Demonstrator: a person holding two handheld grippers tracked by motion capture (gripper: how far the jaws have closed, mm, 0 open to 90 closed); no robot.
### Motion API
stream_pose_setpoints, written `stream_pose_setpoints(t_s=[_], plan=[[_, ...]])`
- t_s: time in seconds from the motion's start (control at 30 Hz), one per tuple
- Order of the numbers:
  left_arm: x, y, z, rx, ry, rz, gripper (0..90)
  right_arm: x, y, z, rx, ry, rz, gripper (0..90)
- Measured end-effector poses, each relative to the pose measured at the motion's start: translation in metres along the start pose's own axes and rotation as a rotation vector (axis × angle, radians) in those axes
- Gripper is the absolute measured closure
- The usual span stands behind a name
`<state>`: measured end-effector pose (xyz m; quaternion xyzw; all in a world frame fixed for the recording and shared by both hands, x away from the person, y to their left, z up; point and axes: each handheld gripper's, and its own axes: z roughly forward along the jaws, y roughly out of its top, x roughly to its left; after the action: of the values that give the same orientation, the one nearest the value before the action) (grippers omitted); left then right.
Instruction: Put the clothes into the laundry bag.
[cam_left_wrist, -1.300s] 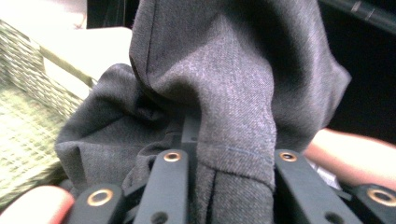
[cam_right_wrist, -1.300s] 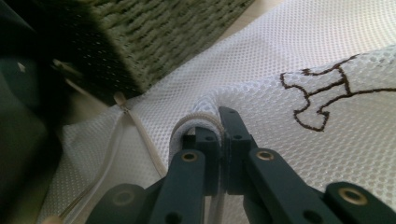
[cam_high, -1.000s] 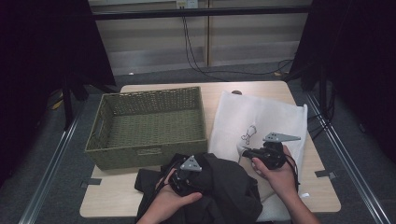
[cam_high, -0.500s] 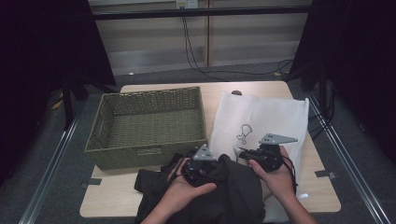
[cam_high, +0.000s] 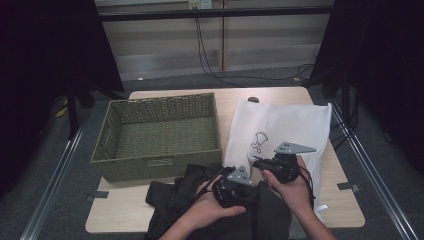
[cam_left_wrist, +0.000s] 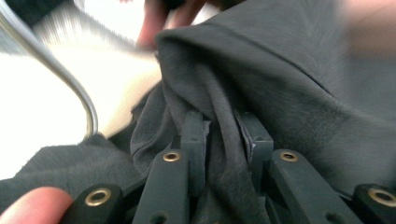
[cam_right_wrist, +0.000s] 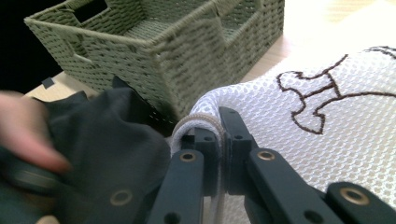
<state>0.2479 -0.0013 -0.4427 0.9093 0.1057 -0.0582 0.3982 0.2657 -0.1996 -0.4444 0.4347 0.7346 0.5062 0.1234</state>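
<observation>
We pinched the rim of the white mesh laundry bag (cam_right_wrist: 299, 107) in our right gripper (cam_right_wrist: 219, 135) to hold its mouth open; our left gripper (cam_left_wrist: 222, 135), jaws just closing, clamped a fold of the dark grey garment (cam_left_wrist: 289, 84) at the table's near edge for stuffing inside.

Cut off by the bottom edge of the high view: the dark garment (cam_high: 220, 210) and both forearms. Hidden there under the hands: the jaws of the left gripper (cam_high: 235, 192) and right gripper (cam_high: 257, 162). Blurred in the left gripper view: a fingertip at the lower left, a metal bar (cam_left_wrist: 60, 70), a hand at the top. Smeared in the right gripper view: a hand at the left edge. Unreadable: the dark outline drawn on the white mesh bag (cam_right_wrist: 327, 93), cut by the right edge.
</observation>
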Motion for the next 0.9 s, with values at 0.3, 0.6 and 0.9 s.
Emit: stream_pose_setpoints(t_s=[0.3,0.6,0.9], plan=[[0.027,0.000,-0.017,-0.171,0.157,-0.303,86.7,0.010,0.005,-0.015,-0.027,0.003,-0.025,87.3],[0.033,-0.015,-0.002,-0.165,0.325,-0.413,71.4,0.018,0.002,-0.030,0.018,-0.022,-0.070,87.6],[0.008,-0.002,-0.032,-0.253,0.070,-0.196,23.5,0.010,-0.002,-0.026,0.012,-0.028,-0.032,87.6]])
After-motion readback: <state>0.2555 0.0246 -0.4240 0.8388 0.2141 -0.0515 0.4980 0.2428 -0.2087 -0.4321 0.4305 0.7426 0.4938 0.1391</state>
